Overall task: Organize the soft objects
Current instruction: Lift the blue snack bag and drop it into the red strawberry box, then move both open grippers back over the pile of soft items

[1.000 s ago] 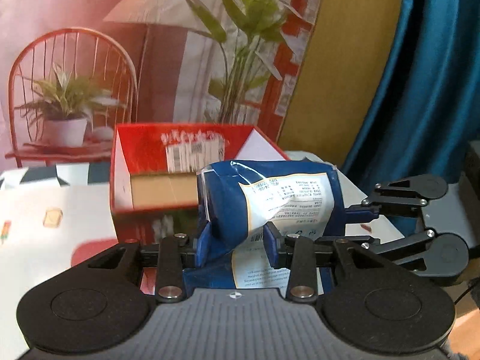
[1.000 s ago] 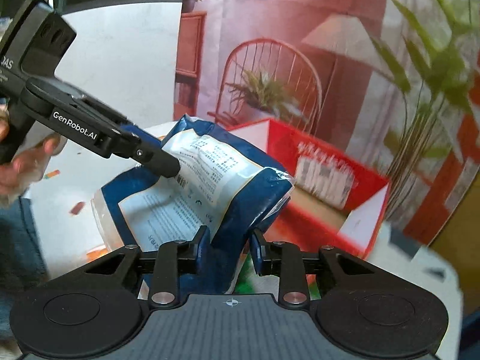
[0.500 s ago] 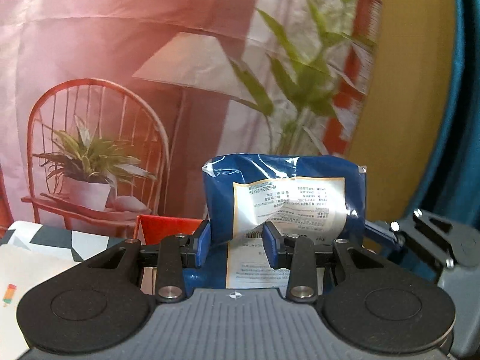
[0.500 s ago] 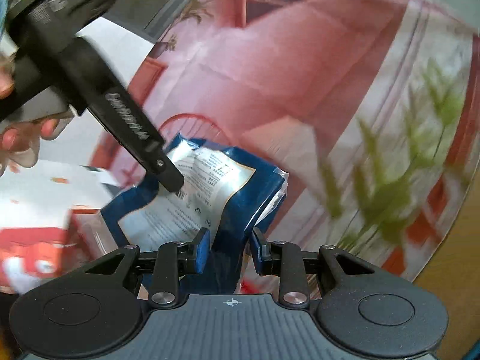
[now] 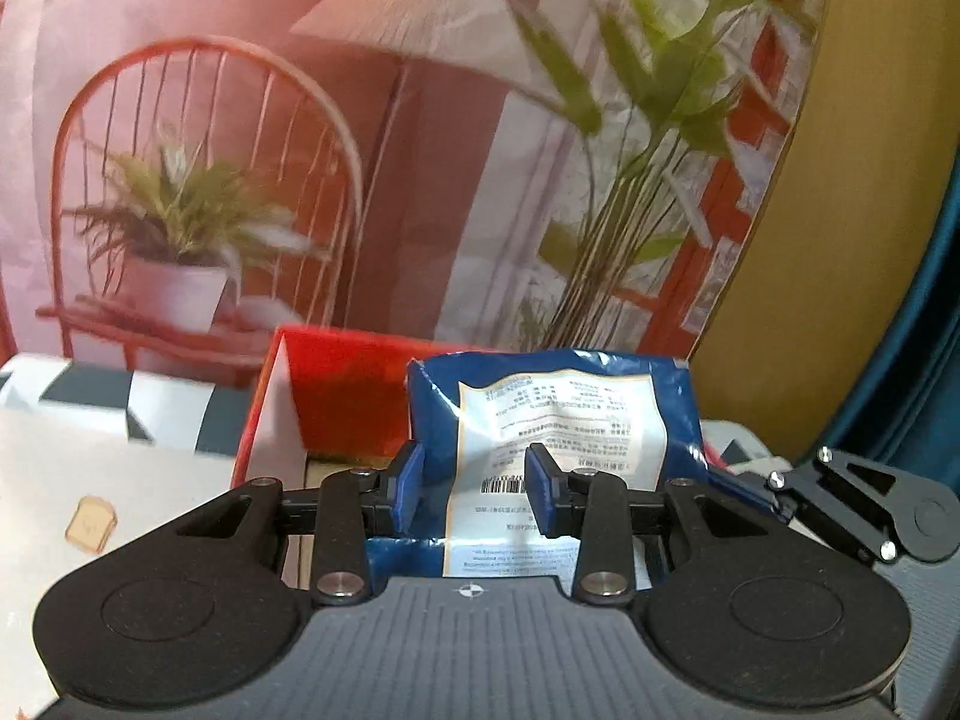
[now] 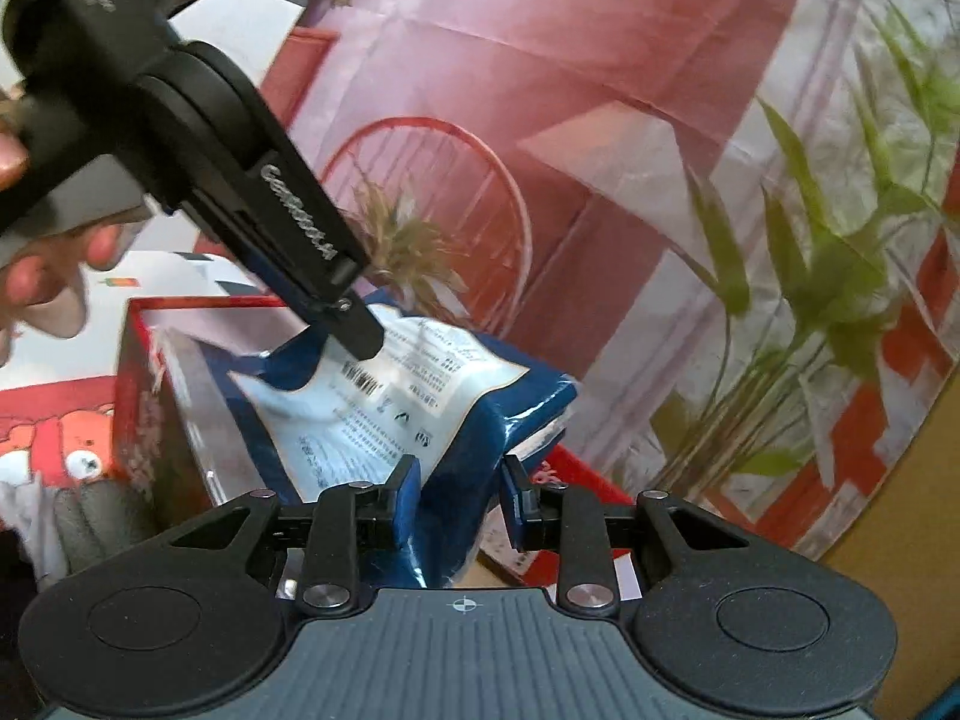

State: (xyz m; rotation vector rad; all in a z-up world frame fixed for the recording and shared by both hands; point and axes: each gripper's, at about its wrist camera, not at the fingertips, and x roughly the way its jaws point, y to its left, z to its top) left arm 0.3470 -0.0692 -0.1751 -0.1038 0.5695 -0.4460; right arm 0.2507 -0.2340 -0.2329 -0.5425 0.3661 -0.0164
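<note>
- Blue-padded left tongs (image 5: 474,495) are clamping the lower part of the blue packet (image 5: 558,420).
- Both tongs are holding that packet over the red box (image 5: 336,396) just ahead.
- Right tongs (image 6: 462,498) are pinching the packet's blue edge.

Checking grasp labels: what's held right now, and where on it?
Both grippers hold the blue pack: left gripper across its near end, right gripper on its side edge.

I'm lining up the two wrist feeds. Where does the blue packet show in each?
Left wrist: blue packet at lower centre, between the left claw pads.
Right wrist: blue packet centre-left, its near edge in the right claw.
Shared landmark: red box behind it.
</note>
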